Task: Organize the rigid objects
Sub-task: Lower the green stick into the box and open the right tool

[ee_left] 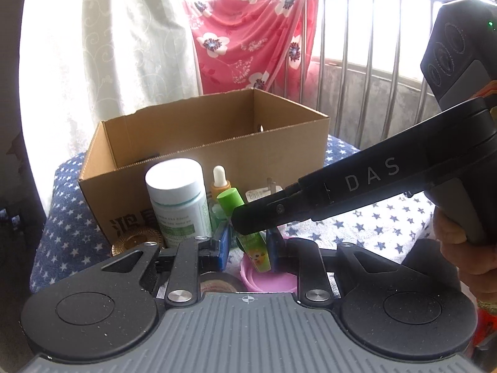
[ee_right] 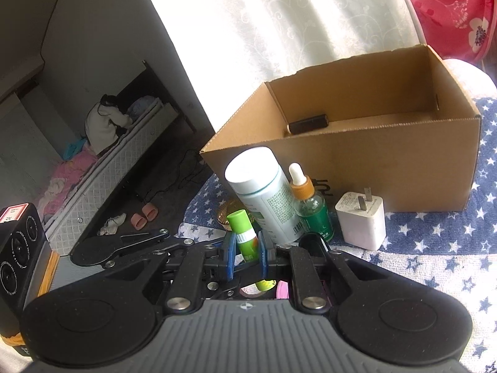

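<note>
A green glue stick (ee_right: pixel 245 236) with a green cap stands tilted between the blue pads of my right gripper (ee_right: pixel 247 253), which is shut on it. In the left wrist view the same glue stick (ee_left: pixel 240 220) sits between the blue pads of my left gripper (ee_left: pixel 248 248), whose jaws stand apart around it; the right gripper (ee_left: pixel 264 217) reaches in from the right onto the stick. An open cardboard box (ee_right: pixel 372 161) stands behind, with a dark cylinder (ee_right: pixel 307 124) inside. A white pill bottle (ee_right: pixel 264 192), a dropper bottle (ee_right: pixel 310 205) and a white charger plug (ee_right: pixel 362 217) stand in front of it.
A star-patterned blue and white cloth (ee_right: pixel 435 248) covers the surface. A pink lid (ee_left: pixel 267 279), a tape roll (ee_left: pixel 217 283) and a gold disc (ee_left: pixel 136 242) lie near my left gripper. A metal railing (ee_left: pixel 357 62) with a red floral cloth (ee_left: pixel 248 37) stands behind the box (ee_left: pixel 202 143).
</note>
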Tool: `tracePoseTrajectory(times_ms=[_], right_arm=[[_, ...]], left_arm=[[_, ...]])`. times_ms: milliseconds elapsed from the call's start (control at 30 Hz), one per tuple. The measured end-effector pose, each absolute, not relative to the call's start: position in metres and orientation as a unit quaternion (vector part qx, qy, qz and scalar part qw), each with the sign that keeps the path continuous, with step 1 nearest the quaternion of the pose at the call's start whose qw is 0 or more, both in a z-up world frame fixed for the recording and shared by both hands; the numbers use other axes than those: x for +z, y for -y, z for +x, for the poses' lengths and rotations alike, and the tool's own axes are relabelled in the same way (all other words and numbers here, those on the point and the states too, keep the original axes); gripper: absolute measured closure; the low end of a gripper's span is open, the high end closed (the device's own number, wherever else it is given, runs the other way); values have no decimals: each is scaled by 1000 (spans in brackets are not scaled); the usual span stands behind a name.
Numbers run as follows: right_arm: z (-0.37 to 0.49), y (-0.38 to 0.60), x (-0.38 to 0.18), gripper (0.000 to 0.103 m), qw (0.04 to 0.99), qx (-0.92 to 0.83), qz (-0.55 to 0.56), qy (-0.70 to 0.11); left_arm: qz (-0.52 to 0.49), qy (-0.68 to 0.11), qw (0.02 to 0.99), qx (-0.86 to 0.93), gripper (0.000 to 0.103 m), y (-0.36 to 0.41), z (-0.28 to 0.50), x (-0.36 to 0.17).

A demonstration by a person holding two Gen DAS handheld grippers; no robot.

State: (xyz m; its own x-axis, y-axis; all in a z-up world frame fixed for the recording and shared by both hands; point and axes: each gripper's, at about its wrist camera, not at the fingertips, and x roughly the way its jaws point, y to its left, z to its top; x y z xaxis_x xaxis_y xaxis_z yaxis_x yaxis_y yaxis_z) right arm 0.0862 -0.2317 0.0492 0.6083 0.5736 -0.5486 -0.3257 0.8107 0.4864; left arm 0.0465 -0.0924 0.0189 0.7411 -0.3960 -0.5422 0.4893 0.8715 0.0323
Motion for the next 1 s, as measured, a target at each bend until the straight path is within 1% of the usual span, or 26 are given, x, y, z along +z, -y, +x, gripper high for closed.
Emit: tracePoseTrajectory(times_ms=[233,333,433,567,667,767,900,1000], right_arm=[[108,221,112,86,902,280,129,-303],[135,217,132,86,897,294,131,-302],[174,212,139,86,887,301,143,-321],[241,206,120,86,855,298,179,-385],[292,205,89,86,821,288,212,-444],[329,203,55,86,790,274,239,-493],[362,199,30,86,766,263,249,-530],[374,193,23,85,760,256,252,-542]], left_arm=[[95,-211,944,-234,80,82,66,77],[91,-220,944,-228,80,78,95,96],[83,-250,939,-220,80,73,133,100],[79,-321,920,-210,80,66,192,84],[80,-378,900,-200,80,65,235,61],[89,-421,883,-186,80,63,262,37],[115,-444,874,-160,80,61,281,21],[131,-433,880,-145,77,61,284,22]])
